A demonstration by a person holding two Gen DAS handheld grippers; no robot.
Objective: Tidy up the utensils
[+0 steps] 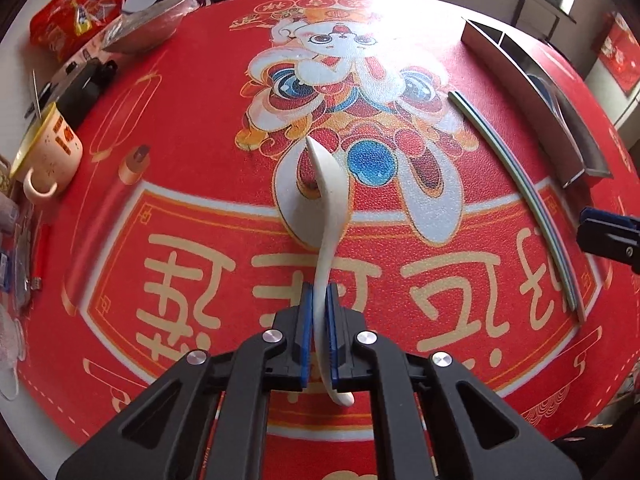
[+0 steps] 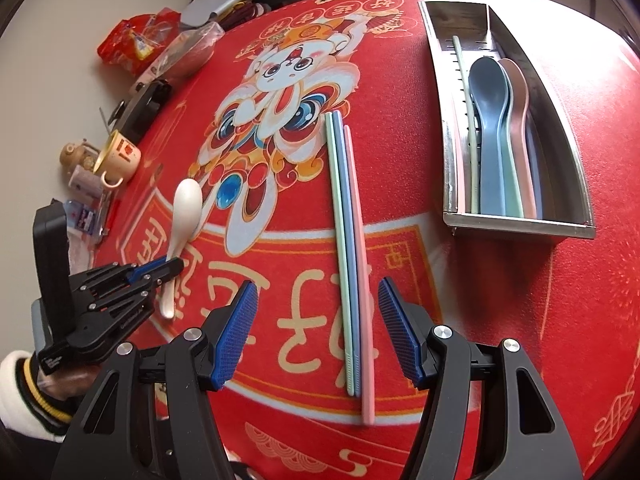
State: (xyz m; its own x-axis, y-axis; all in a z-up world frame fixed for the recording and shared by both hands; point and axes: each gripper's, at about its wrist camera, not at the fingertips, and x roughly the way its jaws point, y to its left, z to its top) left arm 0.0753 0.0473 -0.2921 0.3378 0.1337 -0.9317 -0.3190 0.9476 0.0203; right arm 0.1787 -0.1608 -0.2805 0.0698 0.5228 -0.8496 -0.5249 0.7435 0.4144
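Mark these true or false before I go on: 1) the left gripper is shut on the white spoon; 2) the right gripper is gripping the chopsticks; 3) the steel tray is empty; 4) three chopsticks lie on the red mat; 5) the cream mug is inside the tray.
1) True: the left gripper has its blue pads clamped on the handle of the white plastic spoon.
2) False: the right gripper is open above the pastel green, blue and pink chopsticks, not touching them.
3) False: the rectangular stainless steel tray holds a blue spoon, others and chopsticks.
4) True.
5) False: the cream speckled mug stands at the red printed mat's far edge.
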